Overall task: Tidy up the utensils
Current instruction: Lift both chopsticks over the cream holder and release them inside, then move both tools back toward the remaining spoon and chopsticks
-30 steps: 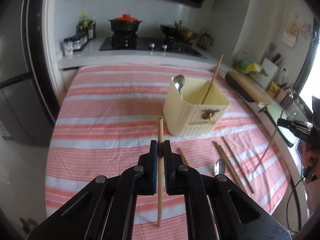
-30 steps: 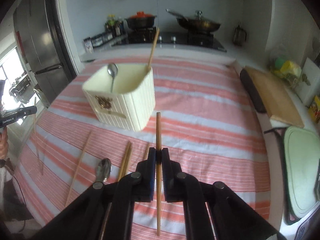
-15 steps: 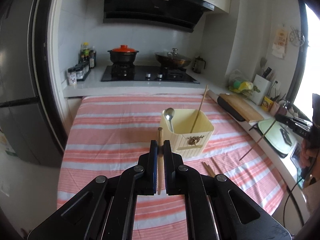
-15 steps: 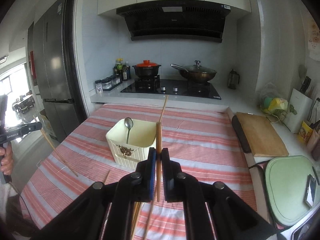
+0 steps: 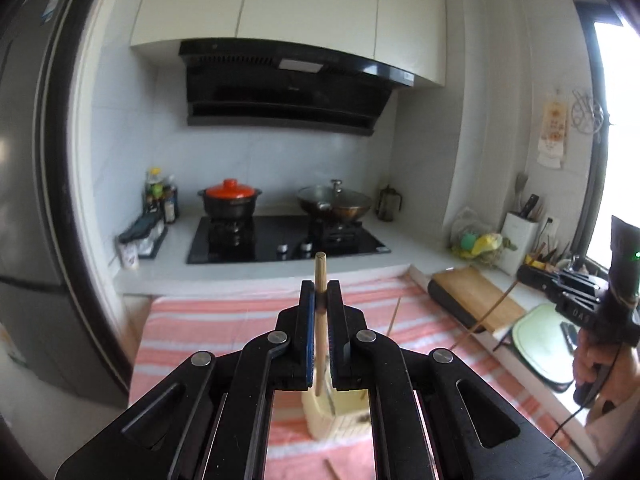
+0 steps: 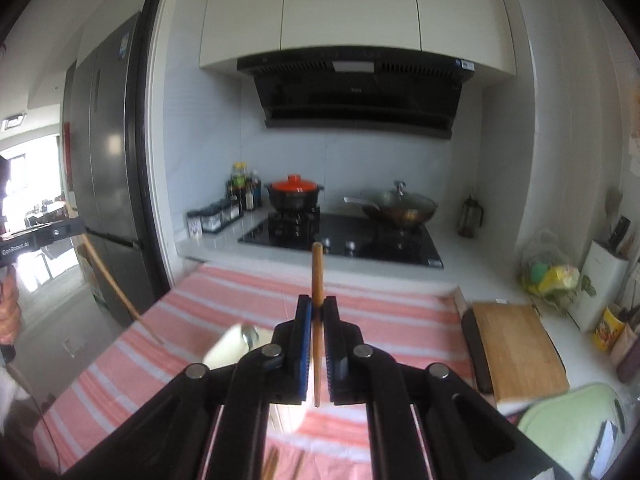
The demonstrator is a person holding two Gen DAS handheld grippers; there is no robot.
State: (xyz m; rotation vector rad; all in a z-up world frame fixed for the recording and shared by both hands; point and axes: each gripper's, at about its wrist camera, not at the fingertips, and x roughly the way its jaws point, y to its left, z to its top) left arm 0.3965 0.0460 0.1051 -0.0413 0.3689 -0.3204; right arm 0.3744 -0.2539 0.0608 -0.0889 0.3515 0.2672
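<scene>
You hold one wooden chopstick in each hand. The left chopstick [image 5: 320, 312] stands nearly upright, pinched between the closed pads of your left gripper [image 5: 320, 300], its lower end hanging just above the cream utensil holder [image 5: 336, 412], which sits on the red-and-white striped tablecloth [image 5: 208, 332] directly below the jaws. The right chopstick [image 6: 317, 320] is clamped the same way in your right gripper [image 6: 317, 312], with the holder's rim [image 6: 228, 346] and a spoon [image 6: 250, 336] inside it showing just left of the jaws. Over the last second both grippers have lifted and tilted upward: the table filled each view before, and now the stove, range hood and cabinets do, while the holder has slid down behind the fingers. That suggests both sticks are raised and nearly lined up for dropping in. More chopsticks [image 6: 272, 464] lie on the cloth near you, so sorting is likely unfinished.
</scene>
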